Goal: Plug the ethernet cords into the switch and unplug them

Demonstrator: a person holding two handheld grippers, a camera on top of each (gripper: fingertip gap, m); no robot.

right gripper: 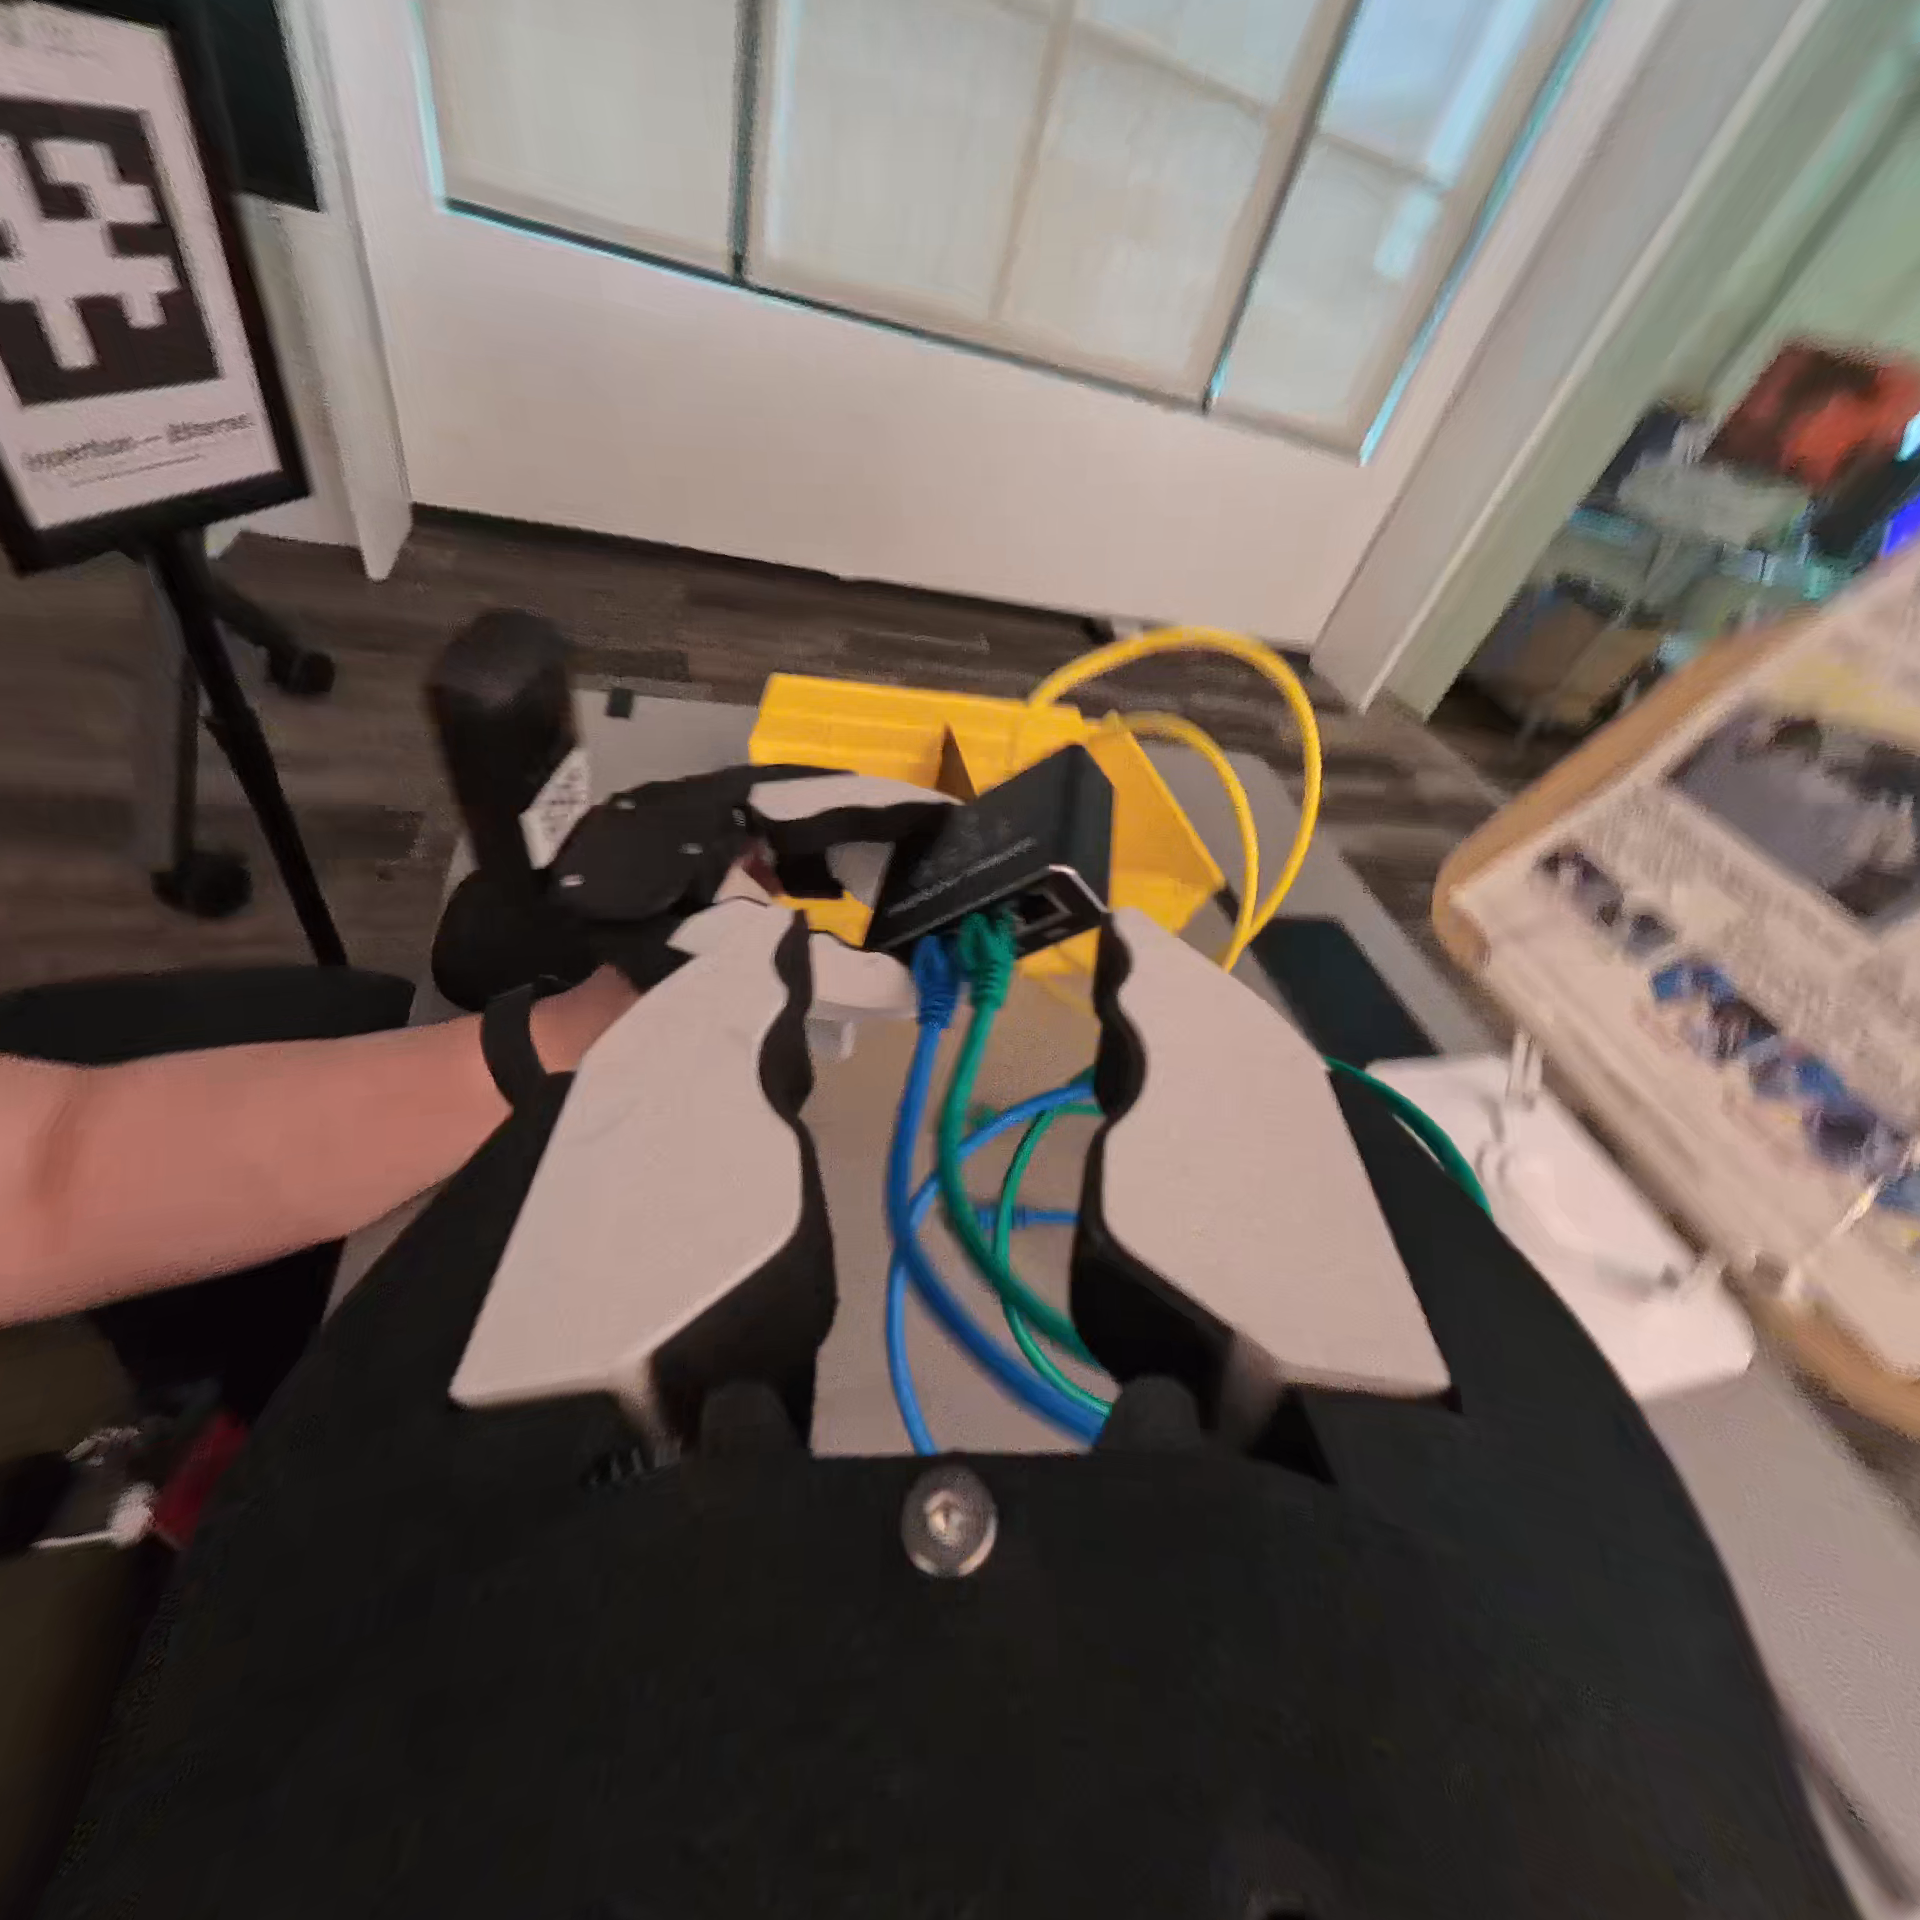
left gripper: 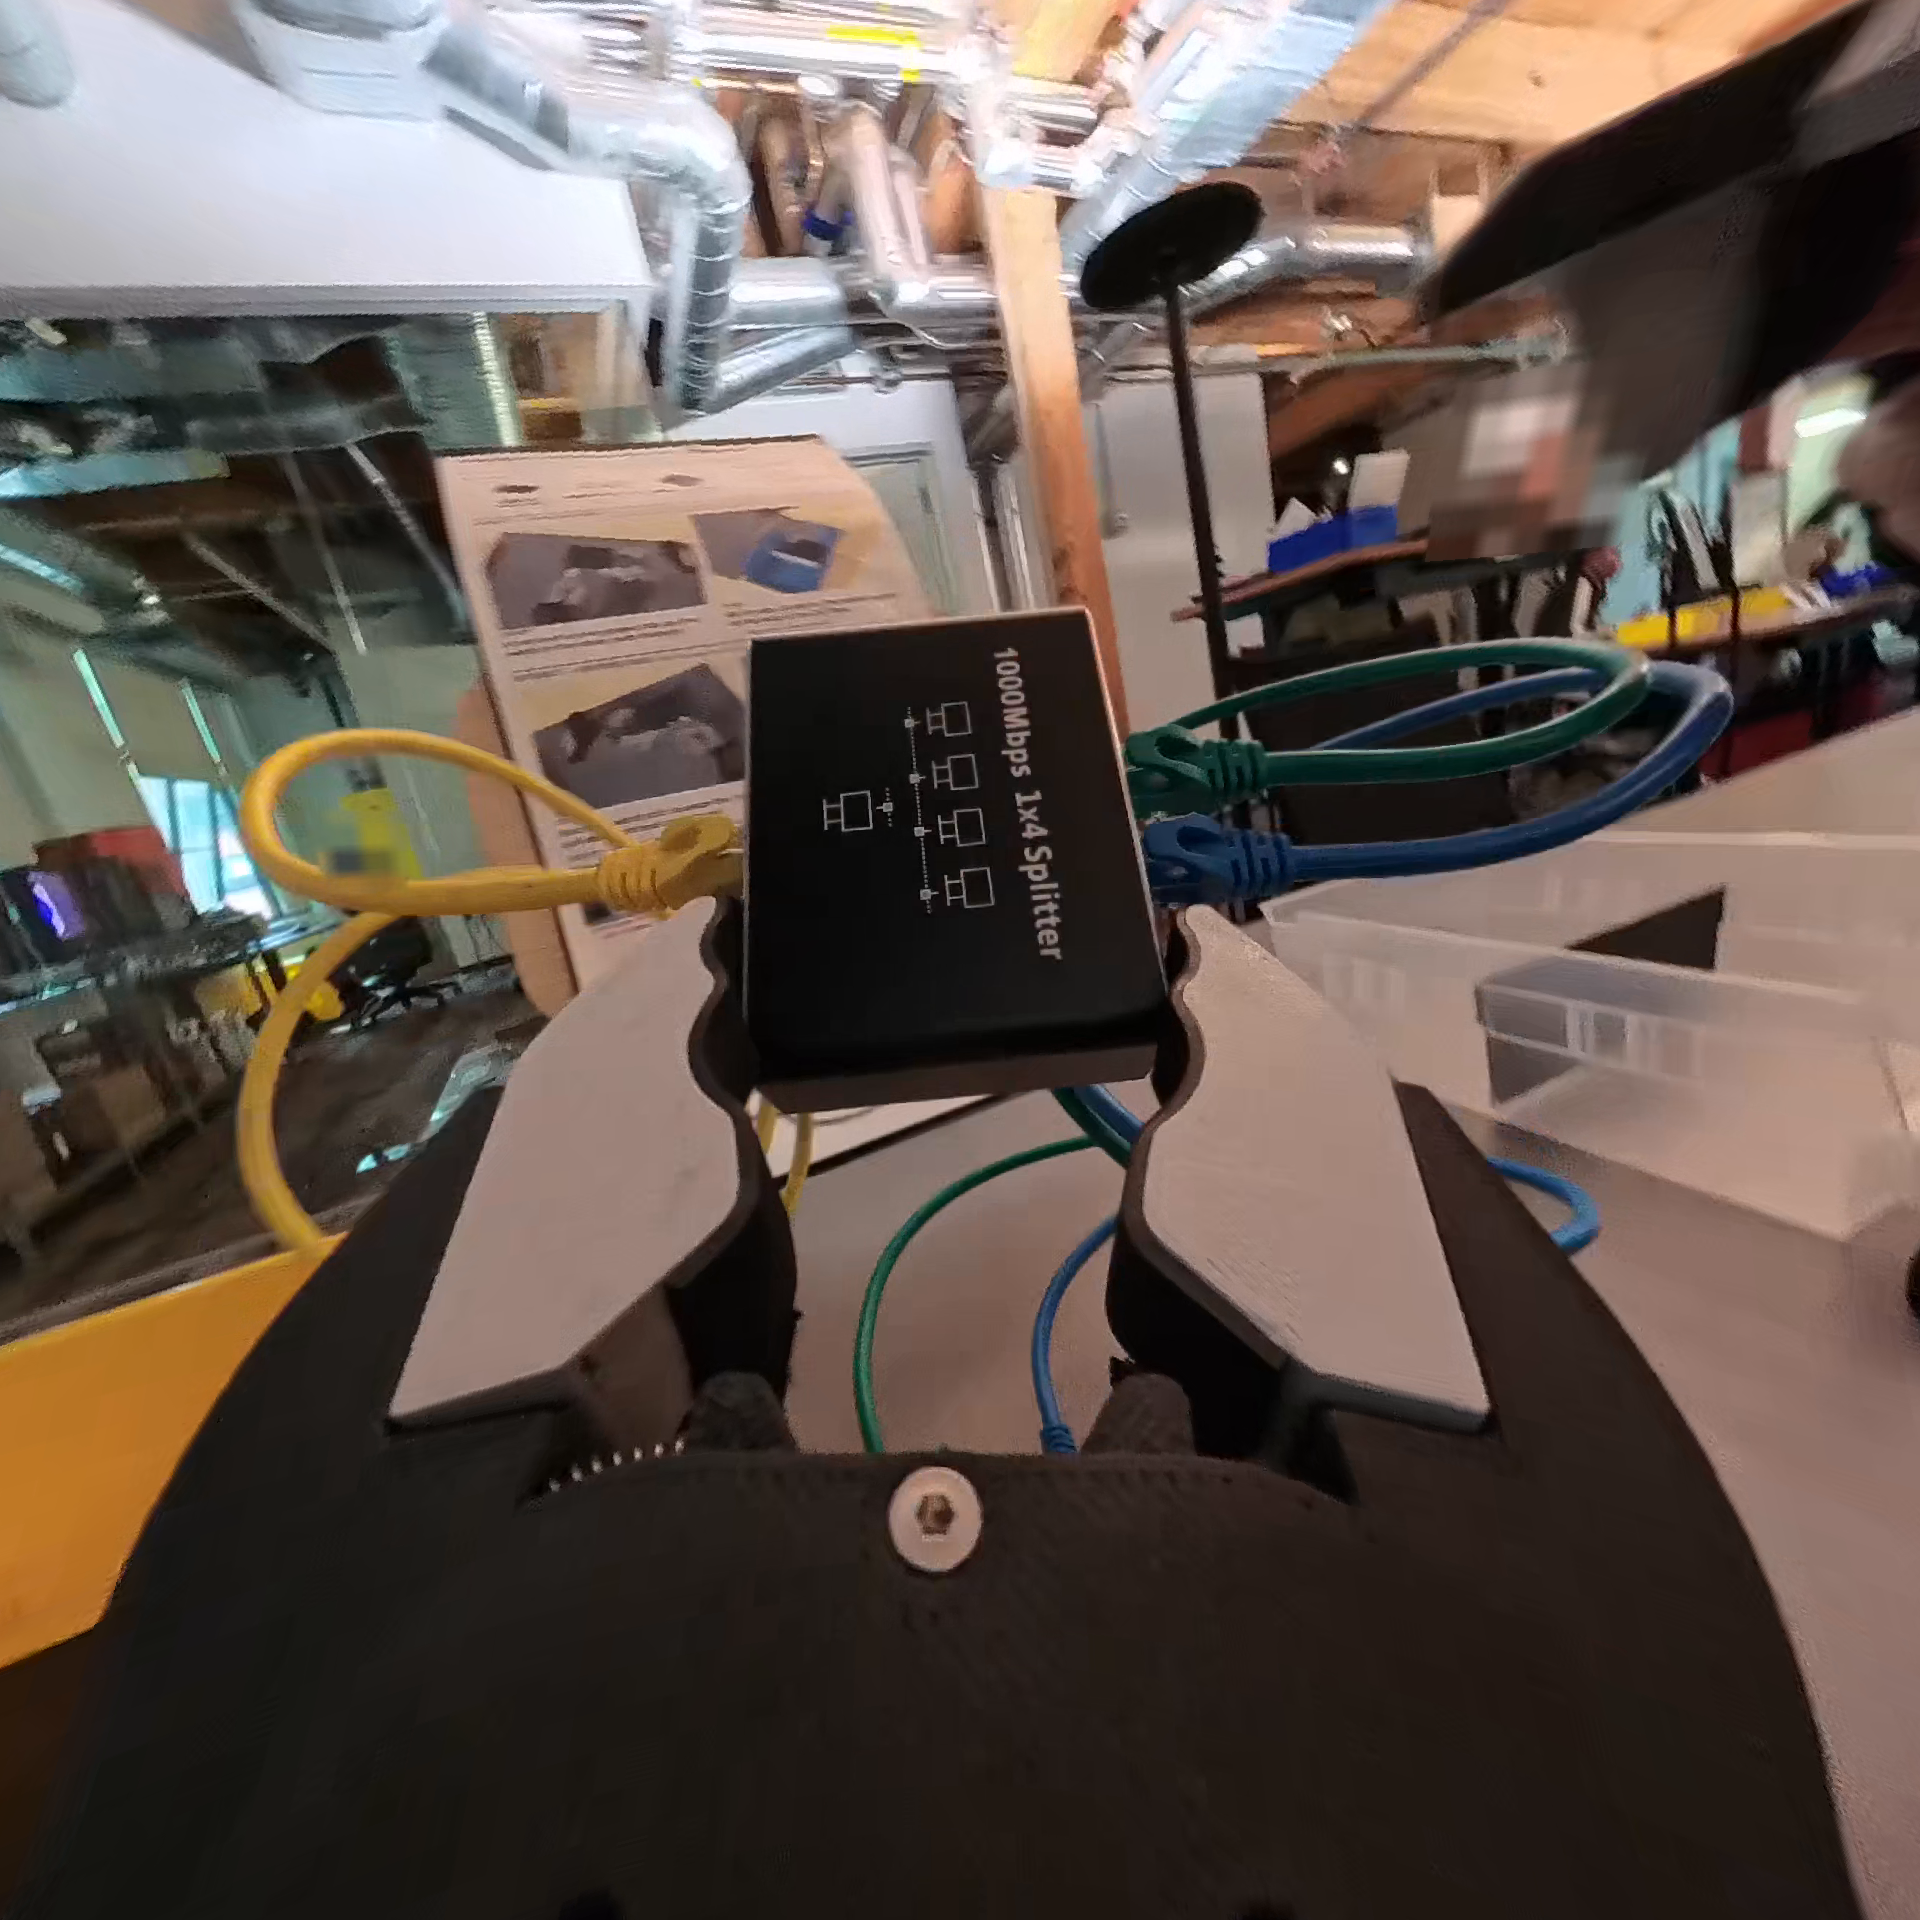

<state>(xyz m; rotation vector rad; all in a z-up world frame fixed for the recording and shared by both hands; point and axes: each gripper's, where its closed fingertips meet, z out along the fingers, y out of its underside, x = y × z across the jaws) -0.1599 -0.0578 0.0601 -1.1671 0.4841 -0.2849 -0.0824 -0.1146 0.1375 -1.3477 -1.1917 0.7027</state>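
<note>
My left claw [left gripper: 951, 997] pinches the black switch [left gripper: 940, 842] above the table [left gripper: 1714, 1455], yellow cord [left gripper: 665, 868], green cord [left gripper: 1195, 767] and blue cord [left gripper: 1216, 857] plugged in. My right claw [right gripper: 951, 997] hangs spread, empty.

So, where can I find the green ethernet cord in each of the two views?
Left wrist view: green cord is plugged into the right side of the black switch, above the blue cord.
Right wrist view: centre, hanging below the switch, right of the blue cord.
Shared landmark: the black switch.
</note>
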